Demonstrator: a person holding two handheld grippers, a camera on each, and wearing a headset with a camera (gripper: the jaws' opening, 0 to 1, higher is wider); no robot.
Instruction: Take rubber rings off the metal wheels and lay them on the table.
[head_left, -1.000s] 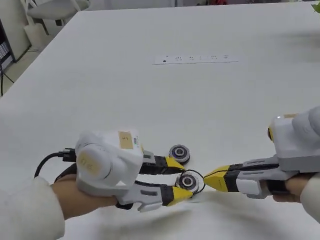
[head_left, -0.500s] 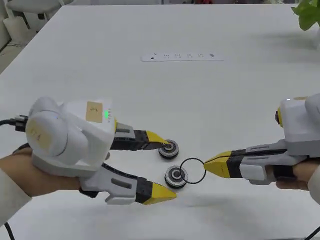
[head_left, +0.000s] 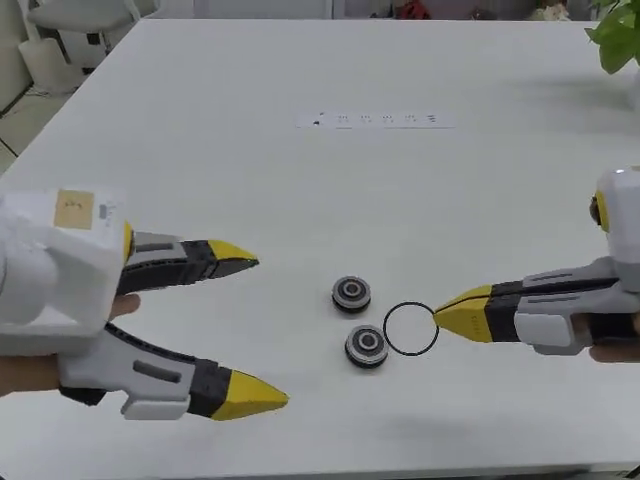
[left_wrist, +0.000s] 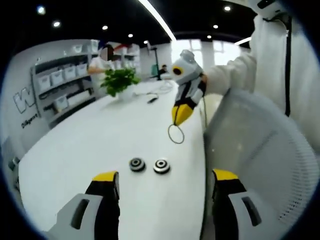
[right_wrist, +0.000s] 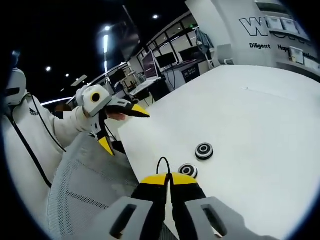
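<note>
Two metal wheels lie side by side on the white table (head_left: 300, 200): the far wheel (head_left: 351, 293) (left_wrist: 137, 164) (right_wrist: 204, 150) and the near wheel (head_left: 366, 345) (left_wrist: 161, 166) (right_wrist: 188, 170). My right gripper (head_left: 440, 318) (right_wrist: 169, 179) (left_wrist: 181, 114) is shut on a thin black rubber ring (head_left: 410, 328) (left_wrist: 175, 134) (right_wrist: 162, 165). The ring hangs free just right of the near wheel. To the left of the wheels, my left gripper (head_left: 262, 330) (left_wrist: 165, 176) (right_wrist: 125, 131) is wide open with nothing between its jaws.
A white strip with small marks (head_left: 375, 120) lies at the middle of the table's far half. A green plant (head_left: 618, 35) stands at the far right corner, and a chair (head_left: 70, 20) beyond the far left. The table's front edge runs just below the grippers.
My left gripper let go of the near wheel, opened wide and drew back to the left. My right gripper pulled the ring off that wheel, which now lies on the table.
</note>
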